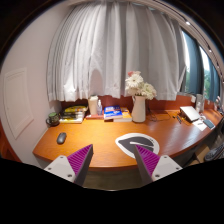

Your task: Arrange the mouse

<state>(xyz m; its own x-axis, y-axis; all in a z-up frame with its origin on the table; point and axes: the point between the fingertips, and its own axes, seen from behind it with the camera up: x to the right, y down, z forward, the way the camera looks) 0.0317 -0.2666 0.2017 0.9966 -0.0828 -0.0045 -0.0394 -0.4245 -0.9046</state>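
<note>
While the hand-held gripper (110, 160) hung open and empty, well short of the desk (100, 148), the approach step had not begun.

The mouse (61, 138) lay on the desk's left part, apart from the white mouse pad (136, 146) at the near centre edge, just beyond the pink pads. Both fingers stood wide apart with nothing between them. In my judgement the next move called for swinging left and descending until the fingers straddled the mouse, then closing, presumably to carry it to the pad. A vase of flowers (139, 96), stacked books (112, 113) and white curtains (110, 50) stood at the far side. No brand, label or writing could be read.
</note>
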